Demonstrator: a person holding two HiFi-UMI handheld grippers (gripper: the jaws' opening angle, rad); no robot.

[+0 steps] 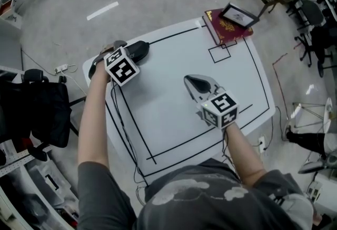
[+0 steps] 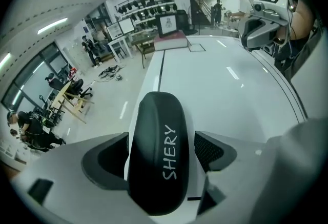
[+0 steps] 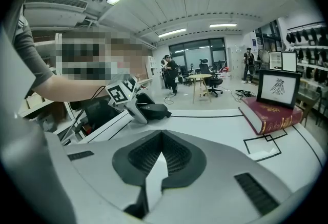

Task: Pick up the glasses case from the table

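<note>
A black glasses case (image 1: 139,50) (image 2: 158,151) printed SHERY lies at the far left corner of the white table (image 1: 174,113). My left gripper (image 1: 128,54) (image 2: 161,148) points steeply down over it. Its jaws stand wide on either side of the case, and the right pad shows a gap to it. In the right gripper view the case (image 3: 148,110) shows beyond the table's middle, under the left gripper (image 3: 134,107). My right gripper (image 1: 190,80) (image 3: 161,135) hovers over the middle of the table, tips together, holding nothing.
A red book (image 1: 226,26) (image 3: 269,115) with a framed picture (image 1: 239,15) (image 3: 278,88) on it sits at the table's far right corner. Black tape lines (image 1: 158,139) mark a rectangle on the tabletop. A black office chair (image 1: 42,108) stands left of the table.
</note>
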